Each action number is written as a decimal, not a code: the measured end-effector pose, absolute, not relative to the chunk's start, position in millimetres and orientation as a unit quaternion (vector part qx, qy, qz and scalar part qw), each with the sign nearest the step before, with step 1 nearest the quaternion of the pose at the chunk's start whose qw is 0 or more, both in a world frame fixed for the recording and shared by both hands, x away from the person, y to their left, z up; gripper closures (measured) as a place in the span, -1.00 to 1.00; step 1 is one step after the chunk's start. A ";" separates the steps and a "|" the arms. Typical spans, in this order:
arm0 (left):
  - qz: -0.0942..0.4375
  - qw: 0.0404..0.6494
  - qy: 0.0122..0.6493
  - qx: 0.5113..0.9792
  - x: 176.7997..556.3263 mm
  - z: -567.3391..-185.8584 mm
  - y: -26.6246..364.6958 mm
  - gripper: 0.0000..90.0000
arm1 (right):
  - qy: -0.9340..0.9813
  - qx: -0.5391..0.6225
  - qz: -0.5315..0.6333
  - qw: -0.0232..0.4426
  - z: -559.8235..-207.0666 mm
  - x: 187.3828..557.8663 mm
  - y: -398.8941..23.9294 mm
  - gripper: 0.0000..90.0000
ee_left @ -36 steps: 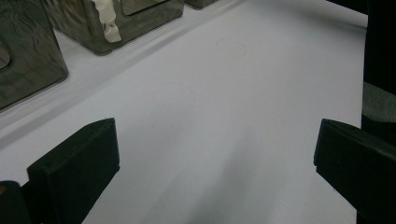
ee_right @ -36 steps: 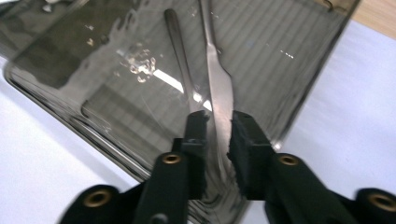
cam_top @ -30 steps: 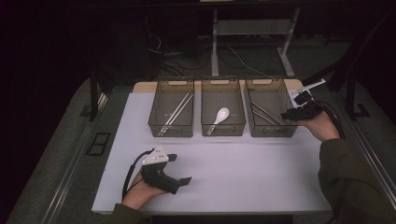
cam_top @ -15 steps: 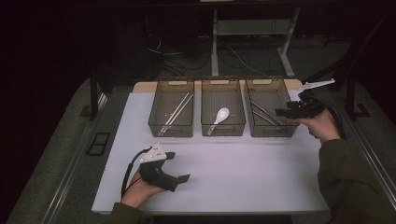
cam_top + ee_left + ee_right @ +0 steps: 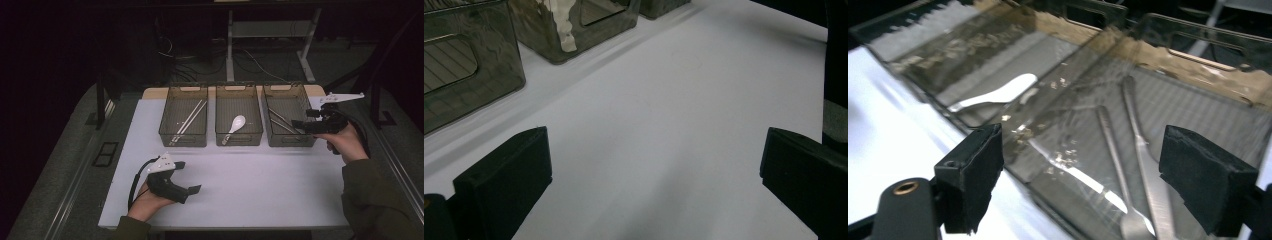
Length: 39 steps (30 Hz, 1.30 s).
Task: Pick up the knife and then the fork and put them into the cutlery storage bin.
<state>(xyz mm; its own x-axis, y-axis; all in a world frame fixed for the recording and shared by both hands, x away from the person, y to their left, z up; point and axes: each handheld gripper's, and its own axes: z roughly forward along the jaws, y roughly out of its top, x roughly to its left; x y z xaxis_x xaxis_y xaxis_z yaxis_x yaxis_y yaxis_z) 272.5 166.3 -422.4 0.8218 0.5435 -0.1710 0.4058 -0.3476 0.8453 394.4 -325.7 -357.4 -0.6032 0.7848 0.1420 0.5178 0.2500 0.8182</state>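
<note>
I can't read the handles of the slim metal utensils [image 5: 1138,165] through the glare on the smoky translucent plastic bin [image 5: 289,139] at the white worktop's far right edge, where they lie flat on its ribbed floor. My right gripper [image 5: 300,124] hangs level at that bin's right wall, its jaws just opened wide with nothing between the foam pads. My left gripper [image 5: 192,189] rests near the worktop's near left corner, jaws wide and empty.

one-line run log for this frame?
right gripper: jaws just opened, empty, over right bin with metal cutlery | left gripper: open, empty, on table
</note>
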 end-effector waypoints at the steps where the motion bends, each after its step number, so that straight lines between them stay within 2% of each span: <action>1: 0.070 0.492 0.291 0.818 272.3 -422.4 166.5 -1.00 | 0.774 0.418 0.452 0.147 -357.2 391.5 -324.7 -0.63; 18: 0.073 0.487 0.291 0.820 271.4 -422.8 169.7 -1.00 | 0.772 0.362 0.504 0.136 -361.7 337.7 -305.4 -0.66; 39: 0.084 0.493 0.294 0.814 274.7 -422.7 179.5 -1.00 | 0.776 0.340 0.512 0.143 -411.0 279.5 -297.8 -0.69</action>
<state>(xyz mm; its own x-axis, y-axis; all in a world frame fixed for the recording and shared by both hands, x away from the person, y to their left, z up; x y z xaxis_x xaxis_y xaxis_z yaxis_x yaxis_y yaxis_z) 274.7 179.5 -422.7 0.8131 0.5614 -0.1539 0.3965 -0.3405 0.8525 279.5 -297.8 -411.0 -0.7282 0.6737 0.1264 0.3817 0.2454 0.8911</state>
